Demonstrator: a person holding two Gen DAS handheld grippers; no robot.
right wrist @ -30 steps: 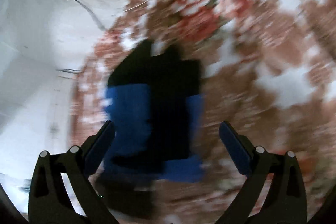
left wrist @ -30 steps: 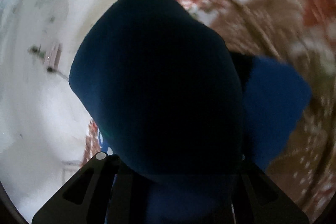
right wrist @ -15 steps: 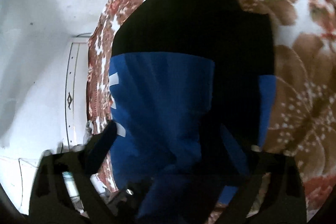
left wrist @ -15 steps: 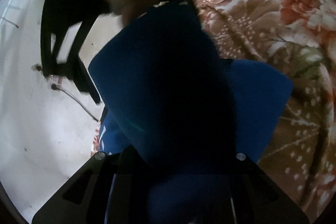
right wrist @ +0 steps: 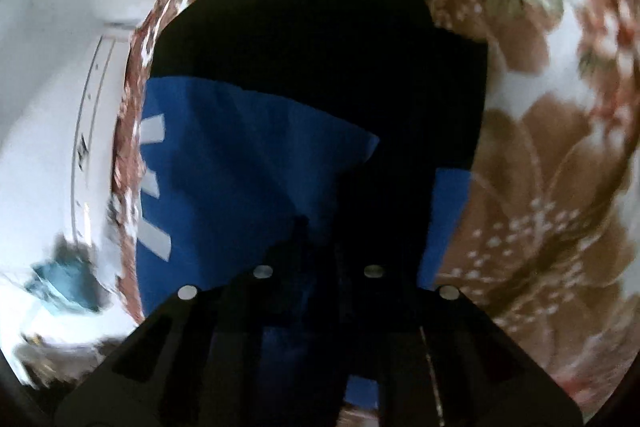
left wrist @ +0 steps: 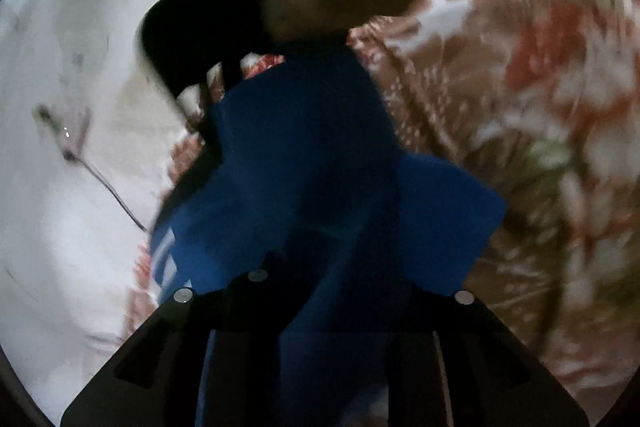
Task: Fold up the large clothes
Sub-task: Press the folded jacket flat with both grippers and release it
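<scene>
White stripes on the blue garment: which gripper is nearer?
Hard to call; both are shut on the blue garment. The left gripper looks nearer, just right of the white stripes; from the right gripper they sit further left.

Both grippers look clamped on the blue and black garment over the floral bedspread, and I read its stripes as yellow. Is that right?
Not quite: the stripes are white, not yellow, as the right wrist view shows along the blue panel's left edge. The rest holds: the left gripper and right gripper are both shut on the blue and black garment, over the floral bedspread.
</scene>
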